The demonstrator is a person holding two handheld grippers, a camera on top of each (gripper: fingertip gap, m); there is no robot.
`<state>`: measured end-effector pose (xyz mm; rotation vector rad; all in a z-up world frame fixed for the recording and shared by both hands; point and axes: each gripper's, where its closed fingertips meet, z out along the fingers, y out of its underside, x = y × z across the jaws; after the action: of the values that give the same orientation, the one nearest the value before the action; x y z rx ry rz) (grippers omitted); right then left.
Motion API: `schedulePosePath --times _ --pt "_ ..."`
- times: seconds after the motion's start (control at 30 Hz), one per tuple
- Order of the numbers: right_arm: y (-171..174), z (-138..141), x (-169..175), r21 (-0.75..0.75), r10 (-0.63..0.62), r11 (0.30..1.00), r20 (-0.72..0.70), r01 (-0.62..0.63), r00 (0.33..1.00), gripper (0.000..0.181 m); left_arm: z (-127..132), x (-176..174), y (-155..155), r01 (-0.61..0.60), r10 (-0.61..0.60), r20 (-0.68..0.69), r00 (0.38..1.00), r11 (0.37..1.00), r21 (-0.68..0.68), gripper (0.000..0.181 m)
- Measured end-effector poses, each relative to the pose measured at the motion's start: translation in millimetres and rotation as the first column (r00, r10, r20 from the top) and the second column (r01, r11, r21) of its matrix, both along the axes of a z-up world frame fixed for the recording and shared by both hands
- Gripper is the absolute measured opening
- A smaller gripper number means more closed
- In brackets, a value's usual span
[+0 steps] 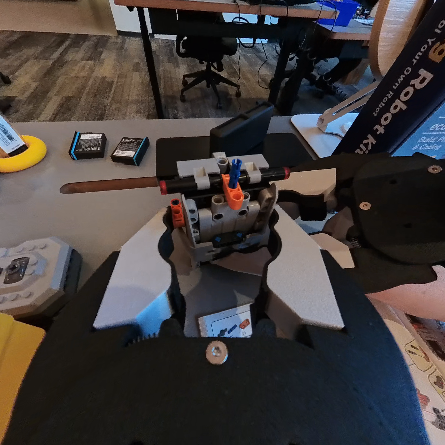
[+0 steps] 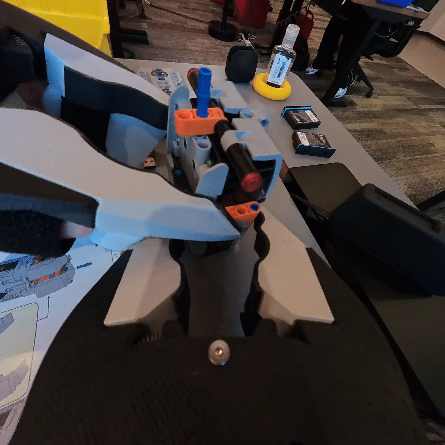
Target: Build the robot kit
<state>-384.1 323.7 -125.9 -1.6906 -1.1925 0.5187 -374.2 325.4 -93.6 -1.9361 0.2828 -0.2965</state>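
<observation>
Seemingly bottle [image 2: 282, 57] inside yellow ring [image 2: 271, 89].

The lower part of the grey brick model [image 1: 224, 216] is hidden between the left gripper [image 1: 222, 231] fingers. In the right wrist view the instruction booklet [image 2: 21, 301] runs off the left edge, and the black case [image 2: 385, 240] is cut by the right edge. The yellow bin [image 2: 72, 21] is cropped at the top.

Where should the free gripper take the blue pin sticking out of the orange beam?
Grip the blue pin on its exposed upper shaft, above the orange beam, coming from above with the fingers either side. It stands upright and clear there; its lower end is seated in the beam's hole. The left gripper clamps the grey brick assembly, so the right gripper looks best placed.
</observation>
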Motion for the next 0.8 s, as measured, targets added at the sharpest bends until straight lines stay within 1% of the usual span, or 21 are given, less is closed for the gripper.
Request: schedulePosePath --times 0.13,0.23,0.3,0.47,0.5,0.57,0.6,0.67,0.8 --pt "-2.2 6.3 1.0 0.048 -0.016 0.999 0.007 0.016 1.0 0.055 5.3 1.0 -4.5 0.004 -0.003 -0.045 0.999 1.0 0.011 0.078" --pt "-9.7 26.9 2.7 0.092 -0.02 0.996 0.013 0.019 1.0 0.055 24.1 2.2 -13.3 0.009 -0.008 -0.038 0.999 0.999 0.037 0.078" --pt "-18.6 48.5 5.9 0.117 -0.033 0.993 0.017 0.03 0.999 0.054 44.7 4.8 -22.9 0.01 -0.009 -0.028 1.0 0.999 0.052 0.078" --pt "-51.5 114.0 24.9 0.185 -0.075 0.98 0.017 0.071 0.997 0.055 110.2 22.7 -58.3 0.038 -0.035 -0.032 0.999 0.99 0.133 0.078" --pt "-60.8 123.5 31.3 0.183 -0.087 0.98 0.023 0.081 0.996 0.055 120.5 28.5 -67.0 0.053 -0.05 -0.019 0.999 0.99 0.134 0.078" --pt "-84.9 134.7 49.8 0.185 -0.111 0.977 0.039 0.102 0.993 0.055 132.5 45.6 -90.0 0.099 -0.1 -0.001 0.995 0.989 0.11 0.078" --pt "-99.8 135.1 62.6 0.185 -0.133 0.975 0.048 0.122 0.99 0.055 133.4 57.4 -104.5 0.127 -0.129 0.016 0.992 0.988 0.091 0.078" --pt "-133.5 123.6 93.7 0.178 -0.179 0.97 0.079 0.163 0.981 0.055 123.3 86.7 -137.8 0.167 -0.17 0.052 0.984 0.984 0.056 0.078" --pt "-198.9 71.0 169.3 0.125 -0.267 0.96 0.162 0.249 0.95 0.055 73.1 159.2 -203.1 0.232 -0.232 0.091 0.968 0.973 0.01 0.077"
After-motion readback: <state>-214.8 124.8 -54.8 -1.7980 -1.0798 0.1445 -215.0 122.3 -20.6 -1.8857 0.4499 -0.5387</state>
